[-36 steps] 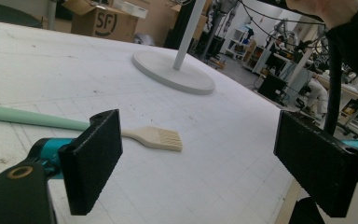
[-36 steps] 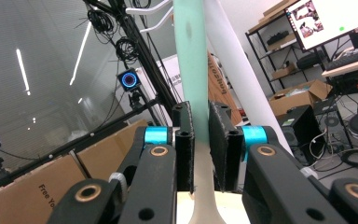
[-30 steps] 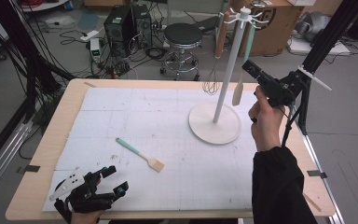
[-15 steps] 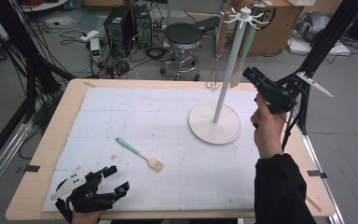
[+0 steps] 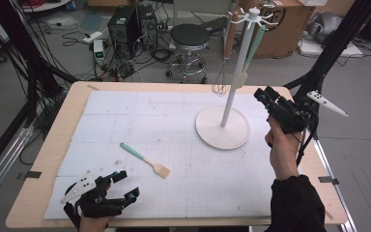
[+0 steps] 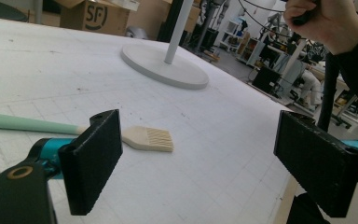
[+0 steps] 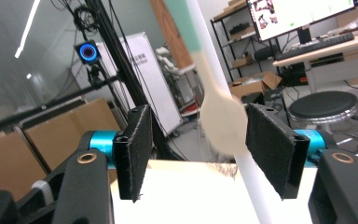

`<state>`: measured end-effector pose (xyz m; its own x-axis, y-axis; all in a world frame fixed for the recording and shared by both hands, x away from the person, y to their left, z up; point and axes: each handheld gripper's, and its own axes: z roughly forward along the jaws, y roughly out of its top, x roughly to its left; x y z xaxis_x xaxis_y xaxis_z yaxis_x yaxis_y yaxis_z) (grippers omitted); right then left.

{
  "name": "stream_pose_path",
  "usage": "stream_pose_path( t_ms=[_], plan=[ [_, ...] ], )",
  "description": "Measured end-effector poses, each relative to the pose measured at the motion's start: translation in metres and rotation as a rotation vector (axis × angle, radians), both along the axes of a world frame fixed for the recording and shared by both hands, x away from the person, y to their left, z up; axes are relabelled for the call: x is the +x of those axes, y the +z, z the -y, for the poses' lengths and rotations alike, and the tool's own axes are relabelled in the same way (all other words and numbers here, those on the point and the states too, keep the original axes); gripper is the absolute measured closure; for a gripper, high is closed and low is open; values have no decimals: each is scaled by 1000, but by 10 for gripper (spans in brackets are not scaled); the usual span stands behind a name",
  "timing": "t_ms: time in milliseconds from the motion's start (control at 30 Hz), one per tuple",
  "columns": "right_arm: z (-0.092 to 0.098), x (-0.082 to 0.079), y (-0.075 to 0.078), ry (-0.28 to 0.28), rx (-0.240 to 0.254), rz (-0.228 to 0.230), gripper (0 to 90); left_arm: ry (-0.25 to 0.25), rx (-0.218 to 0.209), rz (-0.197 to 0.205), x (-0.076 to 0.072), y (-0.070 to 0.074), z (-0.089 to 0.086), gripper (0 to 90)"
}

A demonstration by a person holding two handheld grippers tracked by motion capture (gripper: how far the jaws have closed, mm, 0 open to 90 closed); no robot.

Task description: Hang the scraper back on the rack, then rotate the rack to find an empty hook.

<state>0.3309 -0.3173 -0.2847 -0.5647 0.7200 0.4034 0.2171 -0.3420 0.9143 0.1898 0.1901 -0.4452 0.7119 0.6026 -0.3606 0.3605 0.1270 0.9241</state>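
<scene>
A white stand (image 5: 222, 129) with a round base and a tall pole stands on the right of the mat. From its top hooks hang a green-handled spoon (image 5: 245, 72) and a wooden-handled whisk (image 5: 221, 86). My right gripper (image 5: 264, 93) is open beside the pole, just right of the spoon. In the right gripper view the blurred spoon head (image 7: 223, 122) and the pole (image 7: 254, 186) show between the open right gripper's (image 7: 205, 149) pads. A green-handled brush (image 5: 145, 159) lies flat mid-mat. My left gripper (image 5: 128, 184) rests open at the front left, with the brush (image 6: 147, 138) just ahead of it (image 6: 200, 172).
A white gridded mat (image 5: 140, 116) covers the wooden table (image 5: 48, 159). Beyond the far edge are a black stool (image 5: 189, 36), computer cases (image 5: 130, 21), cables and a cardboard box (image 5: 290, 24). Black frame posts (image 5: 333, 48) rise at the right.
The right hand and its gripper have dropped slightly and eased back from the stand. The hanging spoon has swung a little. The left gripper and the brush have stayed put.
</scene>
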Motion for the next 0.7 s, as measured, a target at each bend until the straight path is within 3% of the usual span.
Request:
stream_pose_path(
  t_ms=[200, 433, 533, 600, 700],
  plan=[
    [-8, -4, 10, 1, -37, 30, 414, -3, -1, 1, 1, 0, 2, 158],
    [-13, -1, 33, 33, -18, 78, 730, 0, -4, -3, 0, 0, -2, 158],
    [-16, 1, 39, 39, 14, 79, 841, 2, -6, -3, -1, 0, -4, 158],
    [-16, 4, 42, 44, 38, 84, 892, 4, -6, 1, -3, 1, -5, 158],
    [-15, 7, 48, 34, 62, 90, 893, 11, -2, 2, -6, 1, -8, 158]
  ],
)
